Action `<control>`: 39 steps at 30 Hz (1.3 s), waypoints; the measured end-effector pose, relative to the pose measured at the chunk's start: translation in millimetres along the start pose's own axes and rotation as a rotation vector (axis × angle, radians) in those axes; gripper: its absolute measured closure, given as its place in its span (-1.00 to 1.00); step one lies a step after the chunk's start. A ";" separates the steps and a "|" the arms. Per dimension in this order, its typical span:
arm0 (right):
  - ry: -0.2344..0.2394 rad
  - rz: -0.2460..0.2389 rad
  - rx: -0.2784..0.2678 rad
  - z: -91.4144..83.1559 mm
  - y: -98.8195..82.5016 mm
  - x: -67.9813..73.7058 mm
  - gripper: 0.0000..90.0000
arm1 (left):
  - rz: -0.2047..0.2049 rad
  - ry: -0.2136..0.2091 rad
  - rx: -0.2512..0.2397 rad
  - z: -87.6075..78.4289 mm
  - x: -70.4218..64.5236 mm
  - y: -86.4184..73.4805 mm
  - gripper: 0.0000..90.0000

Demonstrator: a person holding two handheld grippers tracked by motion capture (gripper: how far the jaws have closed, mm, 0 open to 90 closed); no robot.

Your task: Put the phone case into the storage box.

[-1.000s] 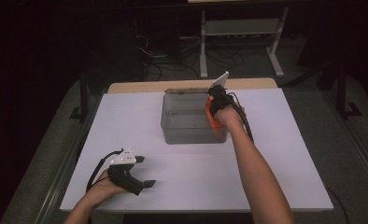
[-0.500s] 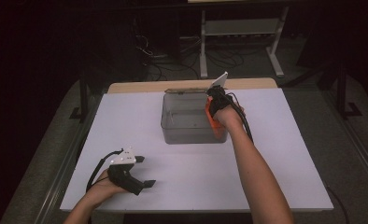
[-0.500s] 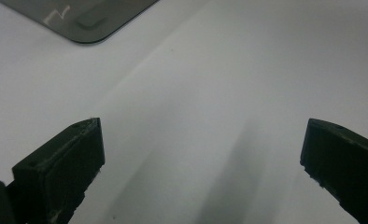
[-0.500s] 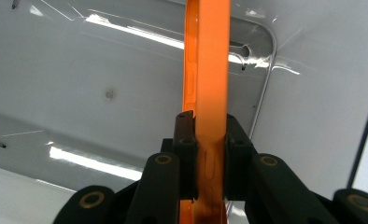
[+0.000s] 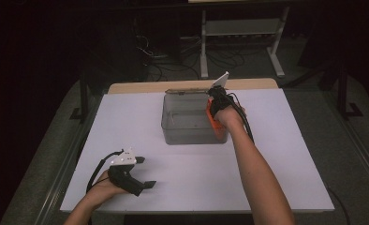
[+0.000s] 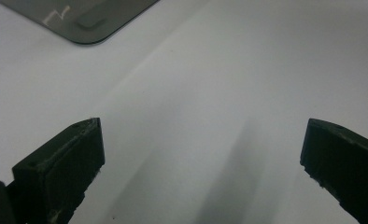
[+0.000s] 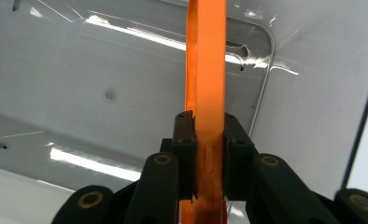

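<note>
1. Tongs first: our right tongs are pinching a flat orange piece edge-on, pads squeezed against both of its faces. We can't really tell what the piece is, just thin, orange plastic with a few slots along the edge.
2. From the high view, the right tongs sit at the right end of the clear bin, pointing down into it, with the orange piece hanging just inside that end wall.
3. Looking along the right tongs, we see the orange piece standing over the bin's glossy floor, near one of its rounded corners. Whether it touches the bottom, we can't say.
4. Our left tongs are down at the near left part of the white tabletop, well apart from the bin, resting low by the front edge.
5. In the left gripper view the left tongs are spread wide with only bare tabletop between them; a corner of the bin peeks in at the top.
6. Bin sits toward the back middle of the tabletop.
</note>
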State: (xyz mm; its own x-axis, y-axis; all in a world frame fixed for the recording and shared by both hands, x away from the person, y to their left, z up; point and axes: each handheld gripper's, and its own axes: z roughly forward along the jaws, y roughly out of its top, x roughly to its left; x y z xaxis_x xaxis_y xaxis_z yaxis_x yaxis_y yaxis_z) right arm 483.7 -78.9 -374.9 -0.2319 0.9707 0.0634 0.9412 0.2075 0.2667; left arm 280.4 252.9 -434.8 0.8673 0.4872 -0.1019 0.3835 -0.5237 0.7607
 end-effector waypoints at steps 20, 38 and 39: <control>-0.017 0.016 -0.021 -8.3 -1.6 -4.9 0.71 | -0.001 -0.003 0.000 1.0 -0.6 0.3 -1.00; -0.020 0.014 -0.041 -18.0 -1.2 -8.5 0.67 | 0.002 -0.004 0.001 1.4 -0.9 0.3 -1.00; -0.020 0.012 -0.042 -18.5 -1.2 -8.8 0.67 | 0.003 -0.004 0.002 1.4 -0.8 0.4 -1.00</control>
State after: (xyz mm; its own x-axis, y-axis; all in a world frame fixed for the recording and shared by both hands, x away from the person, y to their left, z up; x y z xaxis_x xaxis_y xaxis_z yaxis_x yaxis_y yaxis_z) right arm 480.0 -89.9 -357.9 -0.2155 0.9753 0.0479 0.9327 0.1910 0.3060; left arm 280.3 251.4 -435.3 0.8698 0.4828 -0.1021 0.3814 -0.5264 0.7599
